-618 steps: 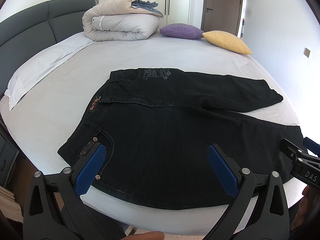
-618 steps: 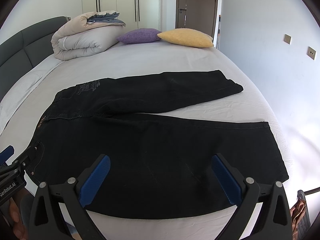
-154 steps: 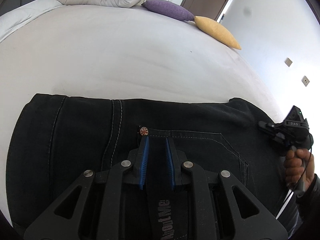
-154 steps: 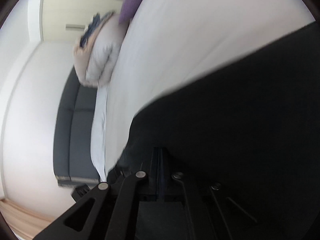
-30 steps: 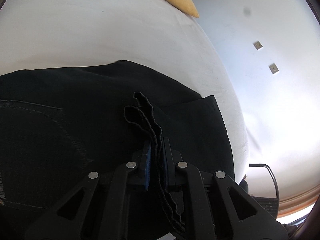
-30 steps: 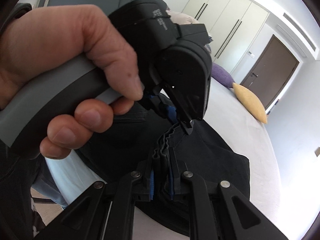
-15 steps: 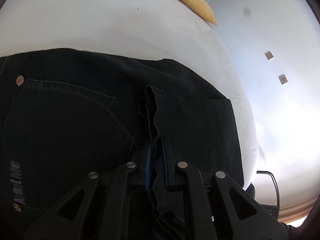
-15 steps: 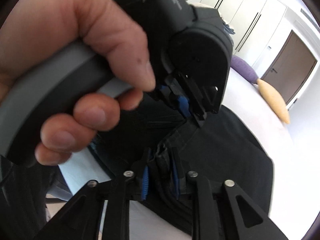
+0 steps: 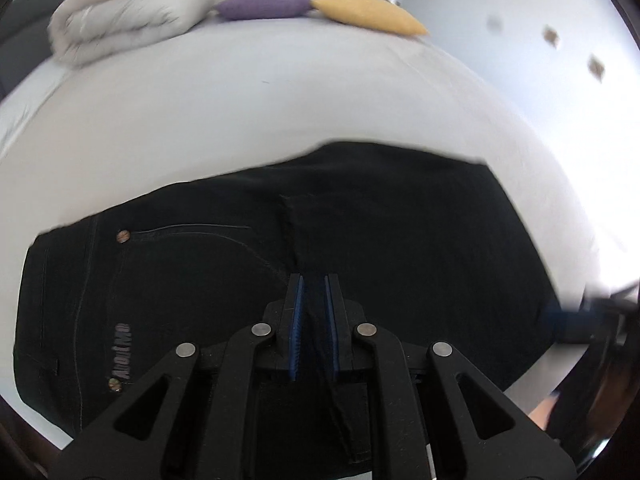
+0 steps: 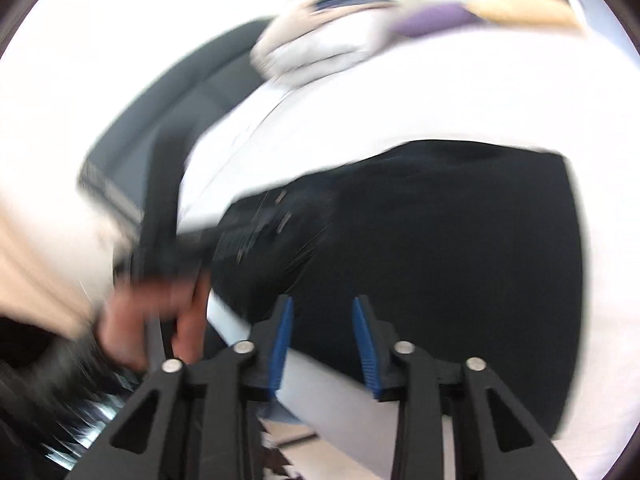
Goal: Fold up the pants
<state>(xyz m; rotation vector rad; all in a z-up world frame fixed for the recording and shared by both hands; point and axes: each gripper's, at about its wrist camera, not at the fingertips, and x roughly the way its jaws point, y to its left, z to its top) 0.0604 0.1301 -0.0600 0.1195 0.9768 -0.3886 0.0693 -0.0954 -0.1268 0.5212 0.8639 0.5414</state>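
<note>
The black pants [image 9: 360,240] lie folded into a broad dark block on the white bed [image 9: 240,112], close to its near edge. A pocket rivet and a pale printed label show on their left part, seen from the left wrist camera.

The left gripper [image 9: 314,300] points down at the pants with its jaws almost together. A narrow ridge of black cloth sits pinched between the blue pads [image 9: 297,320], and a seam runs up the pants from that spot.

The right gripper [image 10: 322,320] hovers over the near edge of the bed, and its picture is badly smeared. Its jaws stand partly apart and are closing. Nothing is caught between them; the pants and the bed edge are only seen through the gap. In the left wrist view this gripper is a dark smear at the right edge.

To the left in the right wrist view a hand [image 10: 132,328] grips the handle of the other tool, blurred, with a pale sleeve behind it.

At the far end of the bed rest a rolled duvet [image 9: 128,16], a purple cushion [image 9: 264,2] and a yellow cushion [image 9: 368,14], the two cushions touching. A dark headboard [image 10: 180,112] stands at the bed's left side.
</note>
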